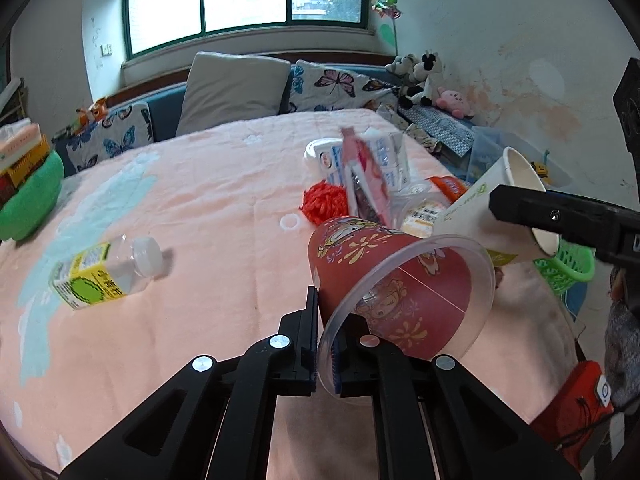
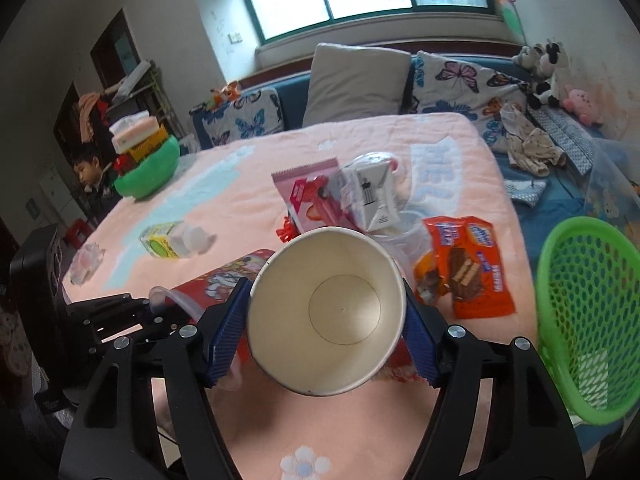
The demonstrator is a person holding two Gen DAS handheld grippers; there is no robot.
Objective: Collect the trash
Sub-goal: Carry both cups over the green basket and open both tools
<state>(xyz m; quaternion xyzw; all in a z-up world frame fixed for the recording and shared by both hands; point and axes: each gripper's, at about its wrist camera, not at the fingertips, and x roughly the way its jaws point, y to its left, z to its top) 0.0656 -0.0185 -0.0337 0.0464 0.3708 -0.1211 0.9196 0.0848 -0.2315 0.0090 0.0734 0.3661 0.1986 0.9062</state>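
Observation:
My left gripper (image 1: pixel 326 350) is shut on the clear rim of a red printed plastic cup (image 1: pixel 394 284), which lies tilted over the pink bed cover; the cup also shows in the right wrist view (image 2: pixel 224 276). My right gripper (image 2: pixel 320 320) is shut on a white paper cup (image 2: pixel 326 312), its open mouth toward the camera; this cup also shows in the left wrist view (image 1: pixel 490 208). A small plastic bottle (image 1: pixel 106 274) with a yellow-green label lies on the left. A green mesh basket (image 2: pixel 588 320) stands at the right.
A pile of trash sits mid-bed: a pink wrapper (image 2: pixel 310 196), a white carton (image 2: pixel 370 194), an orange biscuit wrapper (image 2: pixel 470 266), a red pompom (image 1: pixel 324 200). A green bowl (image 2: pixel 150 174) with boxes is far left. Pillows and plush toys line the back.

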